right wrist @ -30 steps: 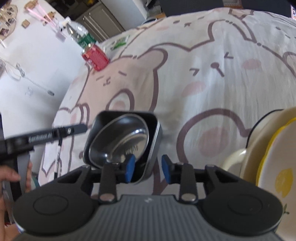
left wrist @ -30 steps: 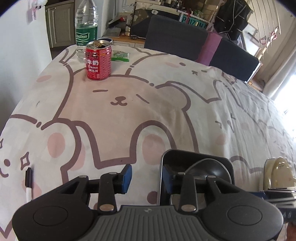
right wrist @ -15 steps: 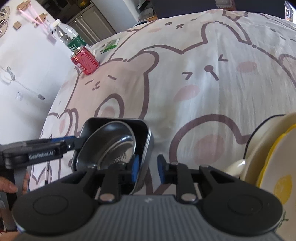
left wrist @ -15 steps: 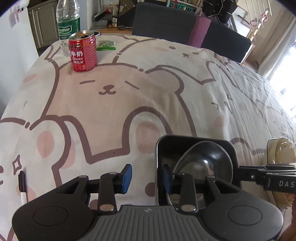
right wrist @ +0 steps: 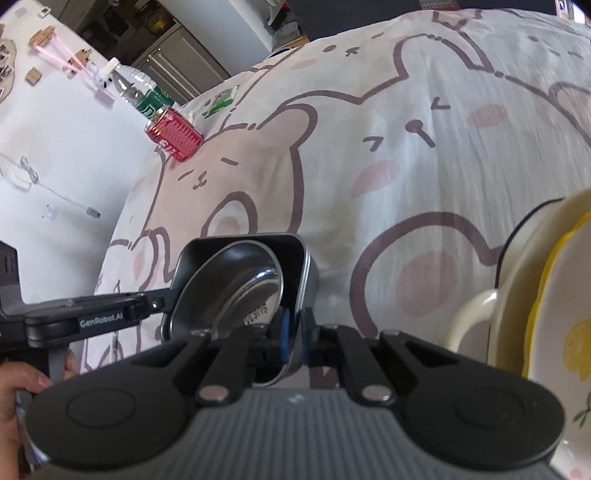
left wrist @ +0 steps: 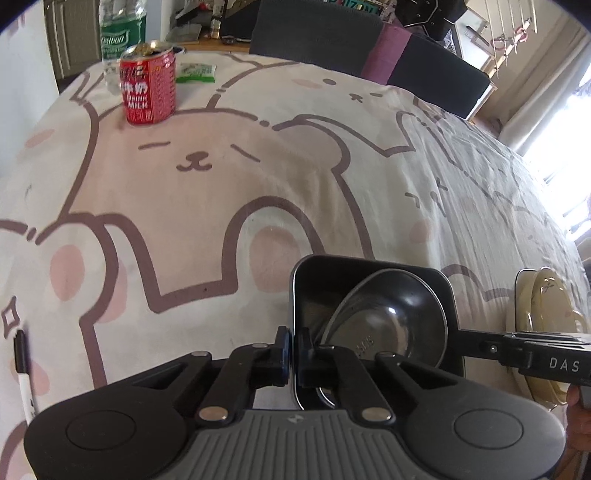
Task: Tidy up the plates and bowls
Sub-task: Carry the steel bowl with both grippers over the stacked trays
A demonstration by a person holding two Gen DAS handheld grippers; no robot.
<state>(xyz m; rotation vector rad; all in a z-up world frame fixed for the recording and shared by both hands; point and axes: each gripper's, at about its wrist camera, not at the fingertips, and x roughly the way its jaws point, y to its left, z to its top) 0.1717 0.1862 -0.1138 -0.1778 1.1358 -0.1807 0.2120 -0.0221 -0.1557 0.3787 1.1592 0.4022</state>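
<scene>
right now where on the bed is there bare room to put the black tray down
Most room is the bear-print sheet between the can and the tray, and the stretch right of it toward the window. It is crowded by the yellow dishes at the right edge, and by the bottle and green packet beside the can.

Both wrist views look low across the table, sharing the square tray point(left wrist: 373, 273) (opposite sides).
</scene>
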